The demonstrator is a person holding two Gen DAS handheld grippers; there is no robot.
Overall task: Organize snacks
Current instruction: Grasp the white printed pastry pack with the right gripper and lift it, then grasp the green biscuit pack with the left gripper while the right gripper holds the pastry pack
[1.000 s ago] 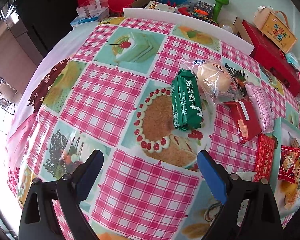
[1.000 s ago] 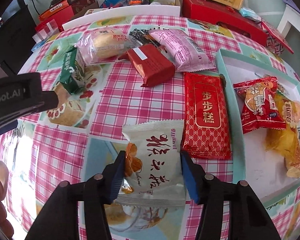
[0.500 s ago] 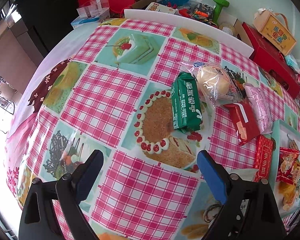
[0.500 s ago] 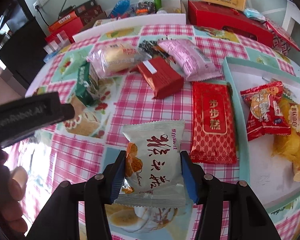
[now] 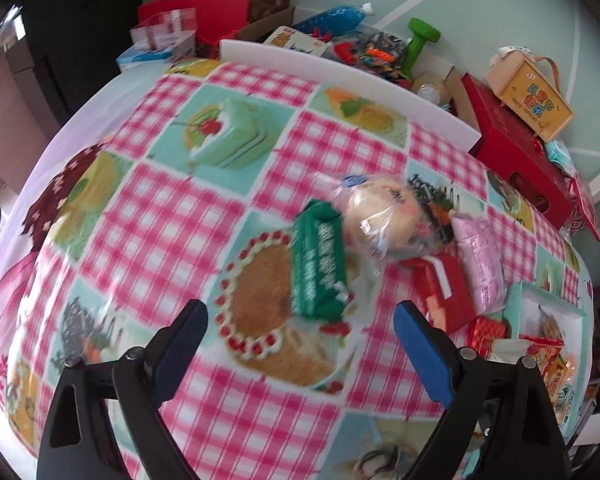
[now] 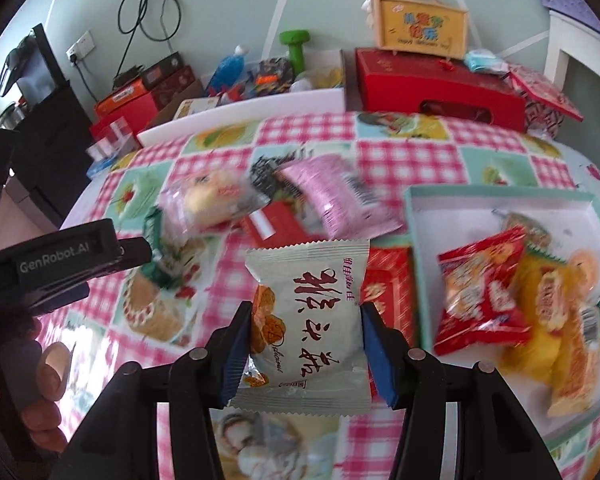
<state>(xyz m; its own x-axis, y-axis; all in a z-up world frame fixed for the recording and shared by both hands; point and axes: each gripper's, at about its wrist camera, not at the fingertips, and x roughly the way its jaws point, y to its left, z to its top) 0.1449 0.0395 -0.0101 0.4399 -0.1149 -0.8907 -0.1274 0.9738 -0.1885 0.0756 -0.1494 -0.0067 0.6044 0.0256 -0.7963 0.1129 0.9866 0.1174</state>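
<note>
- The right tongs (image 6: 304,344) are clamped on a white snack packet (image 6: 306,332), pads pressing its two side edges, and it hangs clear above the surface (image 6: 228,280).
- The packet looks light and crinkly, a puffed foil pillow: soft in the middle, stiffer at the crimped seams. I'd judge the sides a fair hold, though slick film could slip if the squeeze eases.
- The teal-rimmed tray (image 6: 414,216), just to the right, already holds a red packet (image 6: 480,296) and yellow ones (image 6: 556,312); bare white floor shows at its far end.
- A flat red sachet (image 6: 388,284) lies between the held packet and the tray's near wall, which must be cleared on the way in.
- The left tongs (image 5: 300,336) stand wide apart with nothing between them, over the green biscuit pack (image 5: 318,264).
- Beside that lie a clear-wrapped bun (image 5: 376,216), a red box-shaped pack (image 5: 440,284) and a pink packet (image 5: 480,264), crowded together and touching.
</note>
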